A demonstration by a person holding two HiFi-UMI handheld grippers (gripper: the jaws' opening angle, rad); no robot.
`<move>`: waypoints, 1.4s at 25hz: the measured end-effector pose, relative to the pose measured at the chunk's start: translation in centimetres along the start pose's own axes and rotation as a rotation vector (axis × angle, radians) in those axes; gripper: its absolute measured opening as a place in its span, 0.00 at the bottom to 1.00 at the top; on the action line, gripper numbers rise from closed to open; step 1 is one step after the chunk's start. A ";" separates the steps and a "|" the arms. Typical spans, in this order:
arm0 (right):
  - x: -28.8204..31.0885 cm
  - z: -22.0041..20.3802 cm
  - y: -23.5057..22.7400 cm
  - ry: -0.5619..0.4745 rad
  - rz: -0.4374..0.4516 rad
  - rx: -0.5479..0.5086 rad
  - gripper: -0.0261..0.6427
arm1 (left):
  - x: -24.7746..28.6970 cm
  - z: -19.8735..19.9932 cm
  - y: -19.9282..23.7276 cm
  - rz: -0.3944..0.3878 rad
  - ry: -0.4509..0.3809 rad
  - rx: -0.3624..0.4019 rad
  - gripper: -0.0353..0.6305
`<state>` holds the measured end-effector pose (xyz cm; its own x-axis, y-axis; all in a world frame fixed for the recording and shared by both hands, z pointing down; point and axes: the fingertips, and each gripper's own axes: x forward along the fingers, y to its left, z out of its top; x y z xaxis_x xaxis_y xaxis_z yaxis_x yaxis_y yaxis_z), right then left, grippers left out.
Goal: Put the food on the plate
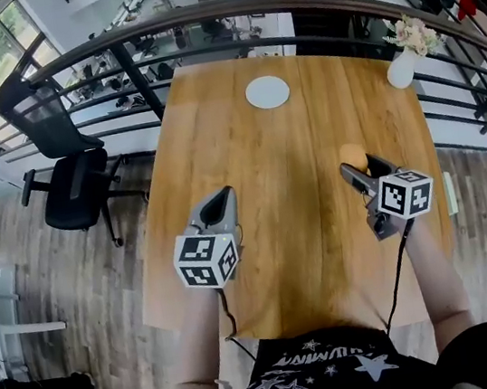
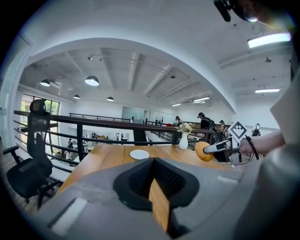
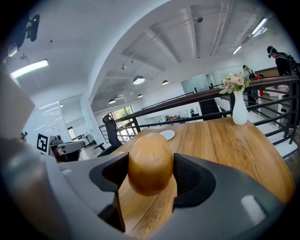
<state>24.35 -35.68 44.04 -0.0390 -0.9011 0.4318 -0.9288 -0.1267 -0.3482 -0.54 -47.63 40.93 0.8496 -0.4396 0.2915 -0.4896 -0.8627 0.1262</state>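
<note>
A round golden-brown bun (image 1: 353,155) sits between the pads of my right gripper (image 1: 355,164), which is shut on it above the right half of the wooden table (image 1: 249,170). The right gripper view shows the bun (image 3: 150,161) pinched at both sides and lifted off the wood. A small white plate (image 1: 267,92) lies empty at the table's far end, well ahead of both grippers; it is also in the right gripper view (image 3: 166,135). My left gripper (image 1: 219,204) hovers over the table's left half, shut with nothing in it, its tips meeting (image 2: 154,161).
A white vase with flowers (image 1: 401,69) stands at the table's far right corner. A dark metal railing (image 1: 198,22) runs behind the table's far edge. A black office chair (image 1: 71,175) stands on the floor to the left.
</note>
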 end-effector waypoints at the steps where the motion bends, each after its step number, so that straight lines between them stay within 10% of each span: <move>1: 0.9 0.1 -0.1 0.006 -0.004 -0.004 0.49 | 0.6 -0.1 0.4 -0.007 0.003 0.000 0.06; 35: 30.5 7.1 -6.8 0.132 -0.096 -0.213 0.49 | 15.5 -2.5 13.6 -0.009 0.074 -0.029 0.06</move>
<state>32.05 -65.25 53.69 0.0183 -0.8258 0.5637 -0.9866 -0.1062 -0.1235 5.50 -65.54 49.54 0.8379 -0.4108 0.3593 -0.4882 -0.8586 0.1568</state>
